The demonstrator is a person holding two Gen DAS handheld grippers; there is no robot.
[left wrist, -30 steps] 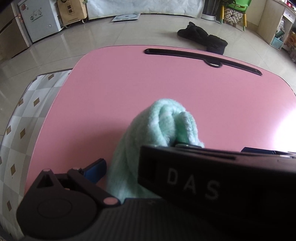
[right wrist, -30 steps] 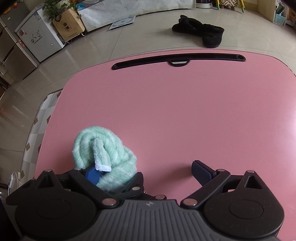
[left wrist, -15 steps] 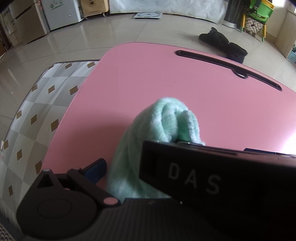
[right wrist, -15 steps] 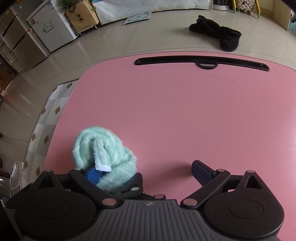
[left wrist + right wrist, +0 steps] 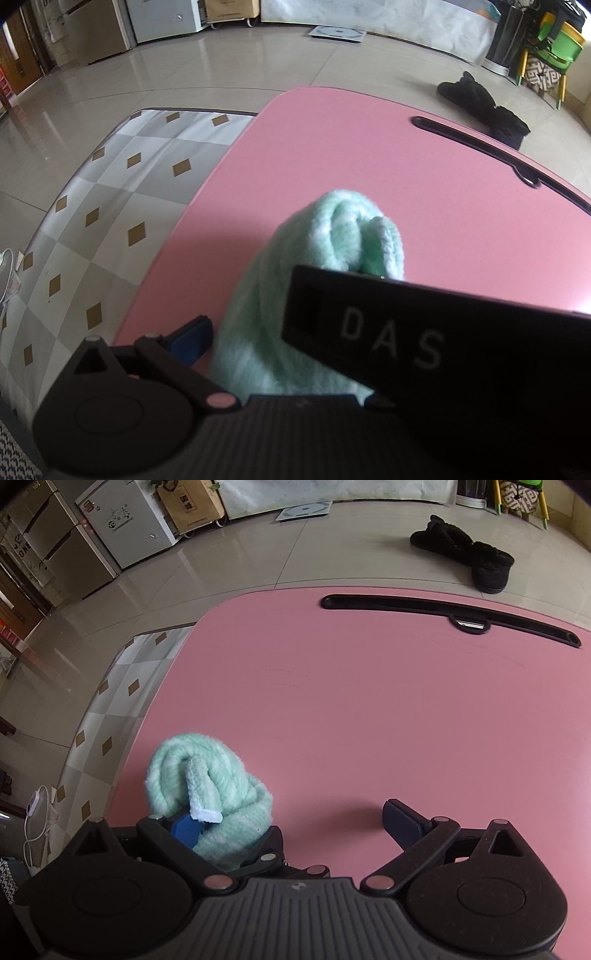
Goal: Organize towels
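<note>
Loosely, bunched green towel (image 5: 214, 790) overlaps pink table (image 5: 369, 709).

soft daylight, glare on the floor tiles (image 5: 207, 568), fisheye bending at the edges, near gripper parts blurred.

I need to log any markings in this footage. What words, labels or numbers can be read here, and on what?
"DAS": white letters on the black plastic gripper body, in front of the mint-green fluffy towel.
White fridge, graphics and red sticker: too small to read.
Brown cardboard box, dark label: unreadable.
</note>
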